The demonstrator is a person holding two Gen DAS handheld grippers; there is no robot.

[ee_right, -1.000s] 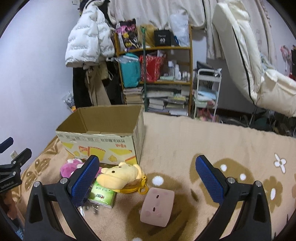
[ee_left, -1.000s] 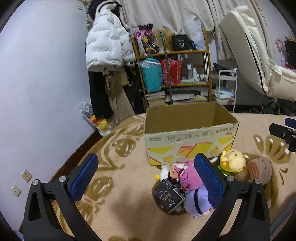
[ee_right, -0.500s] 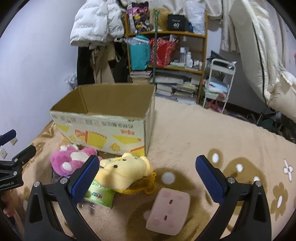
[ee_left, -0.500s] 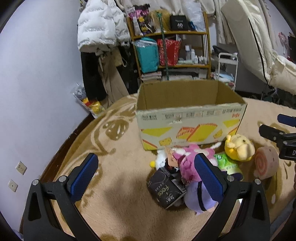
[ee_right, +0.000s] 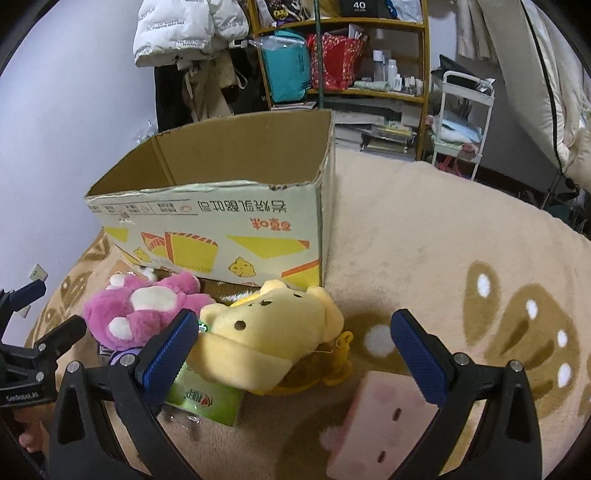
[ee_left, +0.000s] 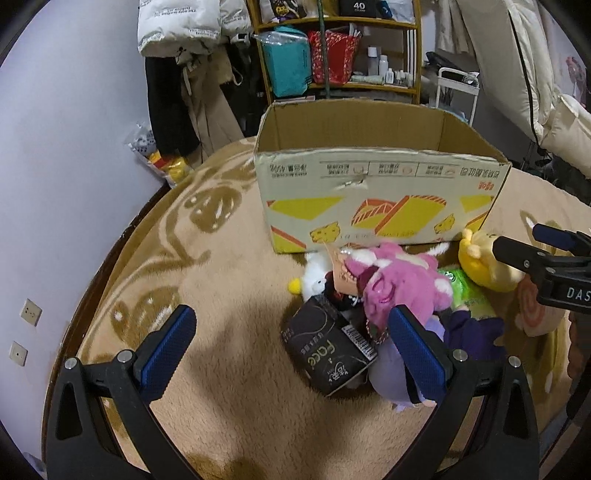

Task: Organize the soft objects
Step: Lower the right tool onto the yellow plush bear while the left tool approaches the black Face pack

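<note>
An open cardboard box [ee_left: 376, 199] [ee_right: 221, 221] stands on the beige rug. In front of it lies a heap: a pink plush [ee_left: 399, 284] [ee_right: 136, 310], a purple plush [ee_left: 458, 339], a small white plush [ee_left: 314, 277], a yellow bear plush [ee_right: 269, 336] [ee_left: 484, 266], a pink roll-cake plush [ee_right: 384, 421] [ee_left: 535, 314], a black carton [ee_left: 328, 350] and a green packet [ee_right: 207, 395]. My left gripper [ee_left: 291, 339] is open and empty, low over the heap's left side. My right gripper [ee_right: 291, 343] is open and empty, straddling the yellow bear.
A wooden shelf [ee_left: 340, 48] full of bags and books stands behind the box, with coats [ee_left: 184, 33] hanging to its left. A white cart [ee_right: 461, 114] and bedding [ee_right: 546, 74] are at the right. The lilac wall [ee_left: 55, 184] runs along the left.
Both grippers have moved forward and down toward the heap and box. The right gripper's fingers now flank the yellow bear. Both stay open.
</note>
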